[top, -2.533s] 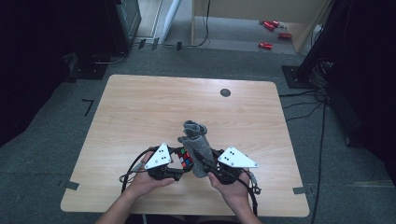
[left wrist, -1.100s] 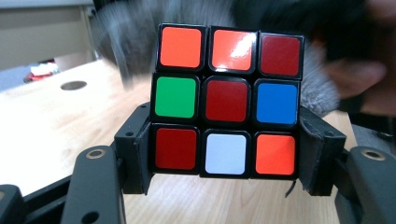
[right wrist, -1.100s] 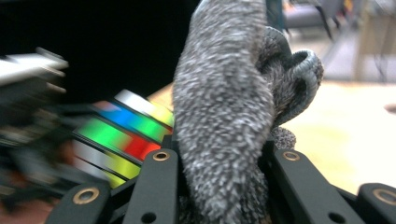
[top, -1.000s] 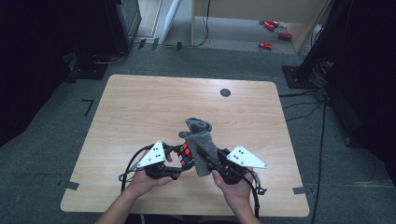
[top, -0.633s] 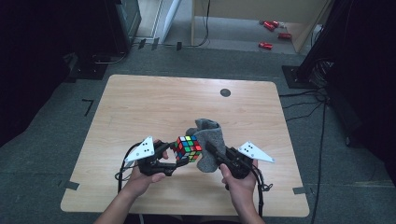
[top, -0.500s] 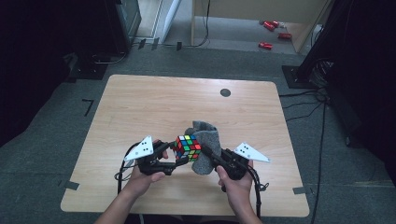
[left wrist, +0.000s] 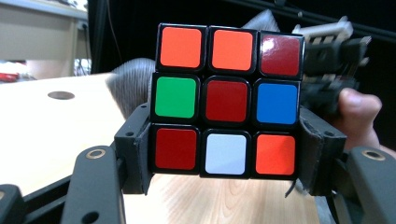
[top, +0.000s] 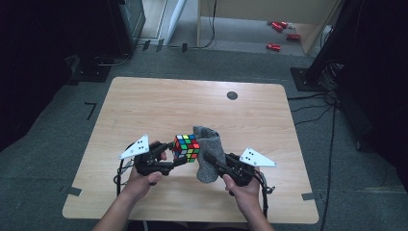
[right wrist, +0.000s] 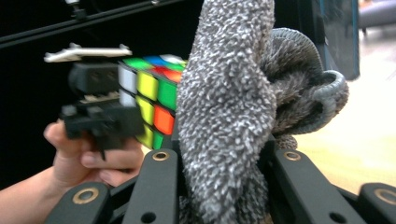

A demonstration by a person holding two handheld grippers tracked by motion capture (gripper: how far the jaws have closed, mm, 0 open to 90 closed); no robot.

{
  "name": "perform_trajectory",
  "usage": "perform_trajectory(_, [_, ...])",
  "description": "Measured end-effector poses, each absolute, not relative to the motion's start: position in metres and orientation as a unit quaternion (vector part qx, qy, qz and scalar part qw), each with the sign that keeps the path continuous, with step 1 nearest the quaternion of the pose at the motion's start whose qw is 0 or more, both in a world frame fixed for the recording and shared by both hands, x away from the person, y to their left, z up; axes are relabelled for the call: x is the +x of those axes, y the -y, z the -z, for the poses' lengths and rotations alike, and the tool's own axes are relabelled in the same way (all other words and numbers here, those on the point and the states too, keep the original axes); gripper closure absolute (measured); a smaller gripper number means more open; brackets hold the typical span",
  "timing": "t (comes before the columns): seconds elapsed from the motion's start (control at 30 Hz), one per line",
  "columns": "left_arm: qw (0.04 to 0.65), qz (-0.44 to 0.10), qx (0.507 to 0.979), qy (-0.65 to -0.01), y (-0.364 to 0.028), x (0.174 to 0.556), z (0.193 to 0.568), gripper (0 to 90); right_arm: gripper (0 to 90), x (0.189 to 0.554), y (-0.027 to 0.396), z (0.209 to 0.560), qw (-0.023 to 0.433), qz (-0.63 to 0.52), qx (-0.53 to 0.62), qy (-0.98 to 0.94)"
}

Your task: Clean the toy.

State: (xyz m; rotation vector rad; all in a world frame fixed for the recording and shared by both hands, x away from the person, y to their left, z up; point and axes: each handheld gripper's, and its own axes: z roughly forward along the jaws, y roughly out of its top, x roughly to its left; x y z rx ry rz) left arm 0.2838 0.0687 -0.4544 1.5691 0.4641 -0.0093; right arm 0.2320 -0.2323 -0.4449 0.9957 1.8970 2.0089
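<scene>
A scrambled Rubik's cube (top: 186, 147) hangs just above the near middle of the wooden table (top: 159, 106). My left gripper (top: 180, 154) is shut on it, pads pressing its two lower sides (left wrist: 226, 100). Right beside it hangs a grey fuzzy cloth (top: 210, 154), bunched and touching the cube's right side. My right gripper (top: 210, 162) is shut on this cloth (right wrist: 224, 116); its jaws have just eased open a touch but still pinch the cloth. In the right gripper view the cube (right wrist: 154, 102) sits behind the cloth.
A small black disc (top: 232, 95) lies on the far part of the table. Tape marks sit at the near table corners (top: 72, 190). Dark stands and cables surround the table; red items (top: 274, 46) lie on the floor beyond.
The two hands have drawn apart. The cloth, draped over the cube before, has come off to the right, and the cube is now uncovered. Over the last half second little has shifted.
</scene>
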Motion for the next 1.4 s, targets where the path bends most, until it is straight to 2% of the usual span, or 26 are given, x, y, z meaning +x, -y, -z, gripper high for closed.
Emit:
perform_trajectory(0.07, [0.689,0.014,0.694,-0.207,-0.070,0.284,0.454,34.7,70.3,0.232,0.229,0.447,0.097,-0.674,0.310,-0.664])
perform_trajectory(0.2, [0.697,0.012,0.684,-0.217,-0.078,0.287,0.451,34.7,70.5,0.236,0.220,0.460,0.052,-0.646,0.273,-0.711])
perform_trajectory(0.3, [0.700,0.013,0.680,-0.219,-0.080,0.288,0.451,34.7,71.1,0.234,0.215,0.465,0.077,-0.617,0.258,-0.739])
perform_trajectory(0.53, [0.691,0.030,0.691,-0.210,-0.072,0.286,0.454,34.7,71.3,0.233,0.233,0.449,0.143,-0.657,0.296,-0.678])
perform_trajectory(0.73, [0.696,0.035,0.683,-0.218,-0.073,0.286,0.453,34.7,70.3,0.229,0.216,0.458,0.097,-0.637,0.233,-0.729])
perform_trajectory(0.87, [0.710,0.016,0.662,-0.239,-0.077,0.285,0.448,34.7,70.2,0.227,0.200,0.468,0.066,-0.594,0.211,-0.773])
perform_trajectory(1.03, [0.715,0.000,0.653,-0.248,-0.066,0.277,0.445,34.7,71.4,0.226,0.182,0.474,0.048,-0.585,0.249,-0.771])
perform_trajectory(1.17, [0.701,-0.003,0.674,-0.232,-0.051,0.270,0.448,34.7,71.9,0.222,0.173,0.466,0.068,-0.594,0.270,-0.755])
perform_trajectory(1.23, [0.693,-0.009,0.685,-0.224,-0.044,0.266,0.450,34.7,72.7,0.224,0.178,0.461,0.082,-0.603,0.298,-0.736])
perform_trajectory(1.4, [0.701,-0.010,0.675,-0.230,-0.046,0.267,0.448,34.7,74.2,0.235,0.203,0.465,0.064,-0.617,0.385,-0.683])
